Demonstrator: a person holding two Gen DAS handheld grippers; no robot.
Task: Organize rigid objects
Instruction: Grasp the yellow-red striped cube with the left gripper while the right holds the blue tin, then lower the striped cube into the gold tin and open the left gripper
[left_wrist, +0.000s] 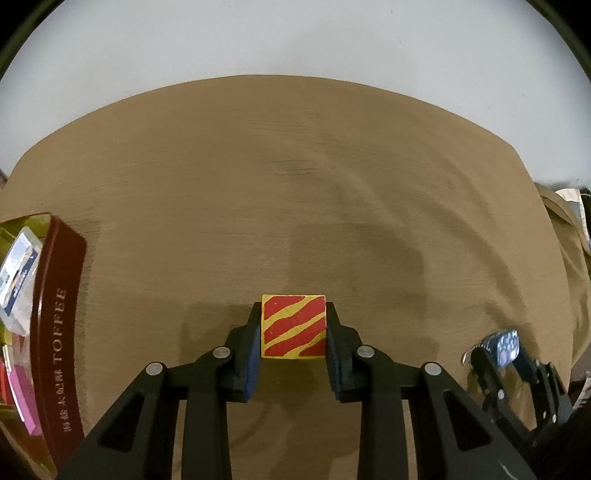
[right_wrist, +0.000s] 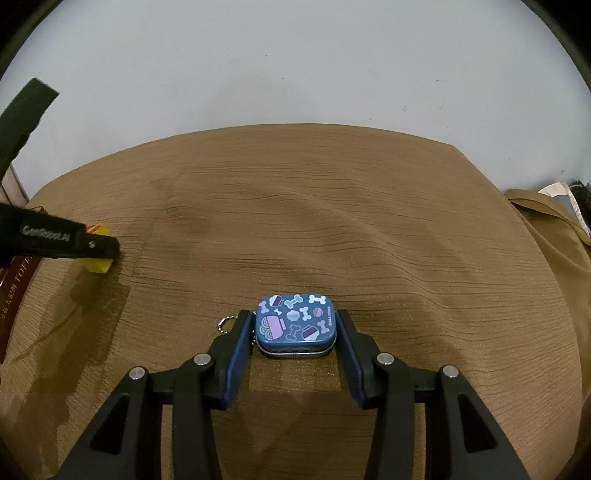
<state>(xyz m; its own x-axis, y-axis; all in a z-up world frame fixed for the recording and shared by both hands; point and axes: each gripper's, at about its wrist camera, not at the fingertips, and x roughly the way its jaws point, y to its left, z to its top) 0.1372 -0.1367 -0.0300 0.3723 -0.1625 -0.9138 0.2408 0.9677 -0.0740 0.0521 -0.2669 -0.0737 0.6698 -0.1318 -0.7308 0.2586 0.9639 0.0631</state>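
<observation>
A cube with red and yellow stripes (left_wrist: 293, 326) sits between the blue pads of my left gripper (left_wrist: 293, 315), which is shut on its two sides just above the brown cloth. In the right wrist view the same cube (right_wrist: 96, 266) shows yellow under the left gripper (right_wrist: 99, 247) at the far left. My right gripper (right_wrist: 295, 325) is shut on a small blue tin (right_wrist: 295, 323) printed with bones and bowls, a ball chain hanging at its left. The tin casts a shadow on the cloth below. From the left wrist view, the right gripper (left_wrist: 506, 350) with the tin (left_wrist: 508, 345) is at the lower right.
A dark red toffee box (left_wrist: 55, 332) stands open at the left, with several small items inside. The brown ribbed cloth (left_wrist: 295, 184) covers the table up to a white wall. At the right the cloth (right_wrist: 546, 236) drops off beside some clutter (right_wrist: 554, 190).
</observation>
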